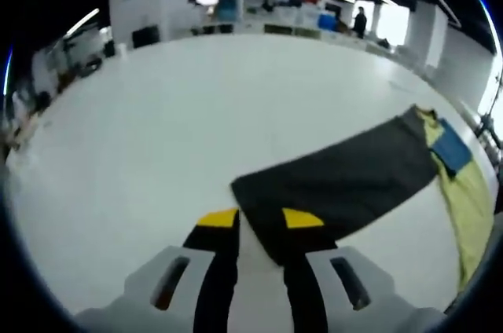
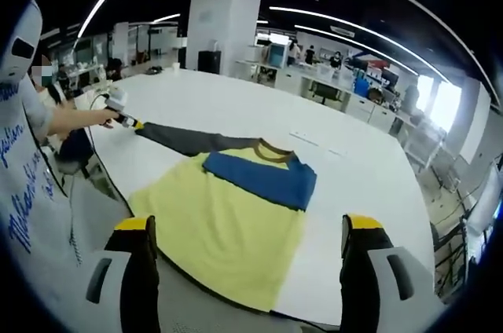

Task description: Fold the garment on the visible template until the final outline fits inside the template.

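Observation:
A yellow shirt point(image 2: 228, 231) with a blue chest panel point(image 2: 263, 177) and a brown collar lies flat on the white table point(image 2: 354, 184). Its dark grey sleeve point(image 2: 185, 138) is stretched straight out to the left. My right gripper point(image 2: 249, 224) hovers above the shirt's body, open wide, nothing between its jaws. In the left gripper view the same sleeve point(image 1: 346, 180) runs back to the yellow body point(image 1: 465, 207). My left gripper point(image 1: 260, 217) sits at the sleeve's end with a small gap between its jaws, and the cuff corner lies between and under the tips.
A person point(image 2: 23, 192) in a white lettered top stands at the table's left edge, one hand holding the left gripper point(image 2: 119, 110). The near table edge runs just below the shirt hem. A white pillar point(image 2: 224, 23) and desks stand beyond the table.

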`<state>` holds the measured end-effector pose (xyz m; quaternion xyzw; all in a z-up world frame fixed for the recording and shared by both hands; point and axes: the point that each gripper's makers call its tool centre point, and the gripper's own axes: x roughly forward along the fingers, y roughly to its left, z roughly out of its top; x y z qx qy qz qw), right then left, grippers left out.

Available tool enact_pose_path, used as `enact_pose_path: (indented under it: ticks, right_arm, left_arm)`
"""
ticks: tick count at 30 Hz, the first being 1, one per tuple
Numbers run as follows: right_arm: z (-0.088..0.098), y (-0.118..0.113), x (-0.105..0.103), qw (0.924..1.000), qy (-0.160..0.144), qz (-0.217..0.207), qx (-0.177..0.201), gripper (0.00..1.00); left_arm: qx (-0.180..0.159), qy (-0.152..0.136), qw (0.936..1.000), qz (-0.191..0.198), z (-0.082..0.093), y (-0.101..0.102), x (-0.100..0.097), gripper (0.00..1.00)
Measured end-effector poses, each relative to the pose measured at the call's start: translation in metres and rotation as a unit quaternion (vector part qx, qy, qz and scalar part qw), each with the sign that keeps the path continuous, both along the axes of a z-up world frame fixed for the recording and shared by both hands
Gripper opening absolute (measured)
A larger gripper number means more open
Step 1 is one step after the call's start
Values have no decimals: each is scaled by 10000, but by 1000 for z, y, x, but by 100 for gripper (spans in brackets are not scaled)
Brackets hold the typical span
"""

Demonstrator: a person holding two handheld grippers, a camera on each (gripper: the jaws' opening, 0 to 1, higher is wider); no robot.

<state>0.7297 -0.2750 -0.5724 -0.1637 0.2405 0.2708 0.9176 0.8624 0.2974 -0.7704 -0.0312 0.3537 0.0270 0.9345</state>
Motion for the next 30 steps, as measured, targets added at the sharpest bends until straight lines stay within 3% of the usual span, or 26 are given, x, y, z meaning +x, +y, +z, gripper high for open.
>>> enact_pose_path:
  ticks: [8, 9, 18, 20, 23, 30]
  right_arm:
    - [-1, 3, 1, 9997, 116, 133, -187, 97]
    - [1, 3, 1, 9997, 104, 135, -197, 97]
    - [13, 2, 12, 9998, -136, 56, -151, 95]
    - [8, 6, 8, 9999, -8, 141, -47, 96]
    - [3, 8, 8, 9999, 16, 163, -42, 98]
    - [3, 4, 8, 9996, -50, 209, -171, 96]
  left_arm:
    - [4, 58, 10000, -9, -7, 3, -3, 19]
    - [29, -46, 10000, -21, -5, 3, -2, 19]
    - [85, -31, 9999, -106, -5, -6, -1, 13]
    - [225, -52, 9996, -145, -4, -7, -1, 13]
    - [157, -24, 9998, -104, -5, -6, -1, 12]
    - [191, -48, 9998, -96, -6, -6, 3, 8]
